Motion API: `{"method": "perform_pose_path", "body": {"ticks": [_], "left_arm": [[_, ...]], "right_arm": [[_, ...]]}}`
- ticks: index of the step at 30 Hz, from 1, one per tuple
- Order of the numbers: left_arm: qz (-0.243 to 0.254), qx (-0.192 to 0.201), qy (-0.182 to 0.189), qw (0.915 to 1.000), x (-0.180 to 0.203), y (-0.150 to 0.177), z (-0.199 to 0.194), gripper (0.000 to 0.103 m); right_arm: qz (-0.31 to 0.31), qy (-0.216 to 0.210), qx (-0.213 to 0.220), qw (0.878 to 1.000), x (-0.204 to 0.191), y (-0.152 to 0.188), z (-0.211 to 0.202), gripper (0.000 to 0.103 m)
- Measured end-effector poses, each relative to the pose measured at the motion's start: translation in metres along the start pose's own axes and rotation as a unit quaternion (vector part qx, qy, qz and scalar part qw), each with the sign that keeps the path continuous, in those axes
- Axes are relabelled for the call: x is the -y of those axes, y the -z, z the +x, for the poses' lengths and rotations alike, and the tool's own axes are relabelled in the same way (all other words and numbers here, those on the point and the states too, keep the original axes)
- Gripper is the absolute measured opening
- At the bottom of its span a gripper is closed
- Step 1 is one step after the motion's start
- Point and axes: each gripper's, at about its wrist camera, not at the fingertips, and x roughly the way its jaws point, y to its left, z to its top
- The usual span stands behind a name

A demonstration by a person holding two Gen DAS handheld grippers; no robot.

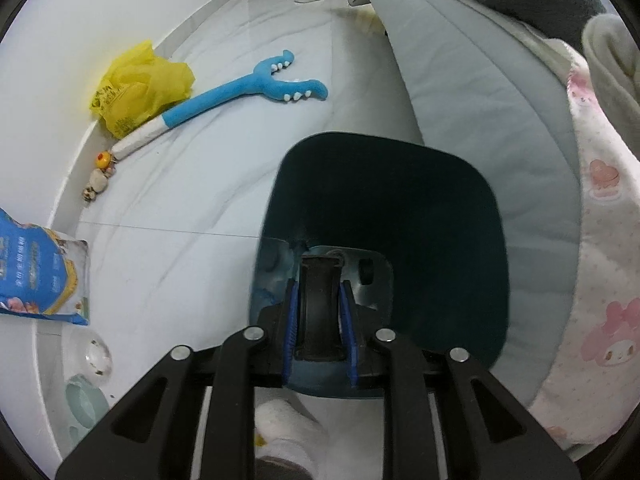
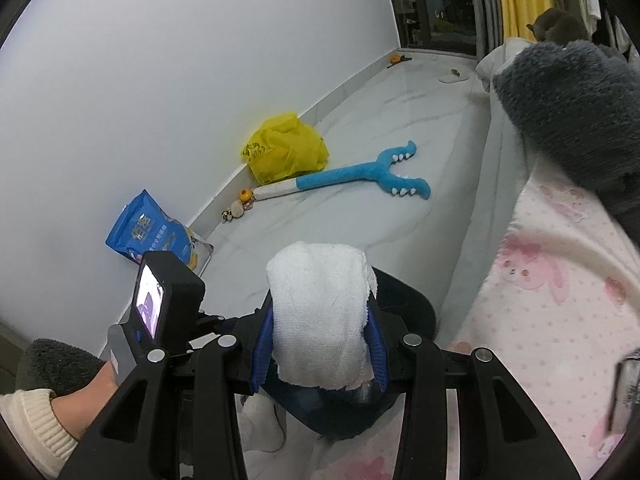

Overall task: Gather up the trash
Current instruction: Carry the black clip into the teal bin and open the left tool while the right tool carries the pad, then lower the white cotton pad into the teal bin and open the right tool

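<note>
Now left gripper (image 1: 318, 312) jaws loosely straddle bin handle (image 1: 319, 300); right gripper (image 2: 320, 344) jaws clench white tissue (image 2: 320, 312).

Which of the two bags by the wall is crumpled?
The yellow plastic bag, bunched beside the blue plush toy; the blue printed pouch stands smooth.

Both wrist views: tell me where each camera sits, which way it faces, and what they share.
Left wrist: on the left claw, looking steeply down at the dark bin and floor; its fingers flank the bin's black handle.
Right wrist: on the right claw, facing down along the floor toward the wall; it holds a white tissue; the left hand shows.
Shared: yellow bag, blue toy, blue pouch, bin.
</note>
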Motion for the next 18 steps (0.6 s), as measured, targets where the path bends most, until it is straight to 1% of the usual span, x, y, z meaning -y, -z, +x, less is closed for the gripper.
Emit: {"method": "perform_pose_path", "body": {"ticks": [1, 5, 6, 8, 13, 18], "left_arm": [[0.002, 0.003, -0.003, 1.0, -0.001, 0.001, -0.001, 0.043], [-0.003, 0.016, 0.005, 0.9998, -0.009, 0.001, -0.009, 0.053], [-0.005, 0.019, 0.006, 0.9998, -0.011, 0.0, -0.011, 0.053], [-0.011, 0.027, 0.013, 0.9995, -0.016, 0.0, -0.016, 0.057], [-0.018, 0.037, 0.018, 0.999, -0.025, -0.001, -0.022, 0.058], [-0.024, 0.057, 0.024, 0.9978, -0.031, -0.004, -0.035, 0.062]], "right_arm": [[0.0, 0.0, -0.003, 1.0, -0.001, -0.001, 0.004, 0.041], [0.002, 0.001, -0.011, 1.0, -0.004, -0.001, 0.017, 0.041], [0.003, 0.002, -0.013, 1.0, -0.005, -0.001, 0.02, 0.041], [0.006, 0.003, -0.018, 1.0, -0.005, 0.0, 0.027, 0.041], [0.016, 0.006, -0.03, 0.999, -0.003, 0.003, 0.041, 0.041], [0.022, 0.012, -0.045, 0.999, -0.002, 0.007, 0.06, 0.041]]}}
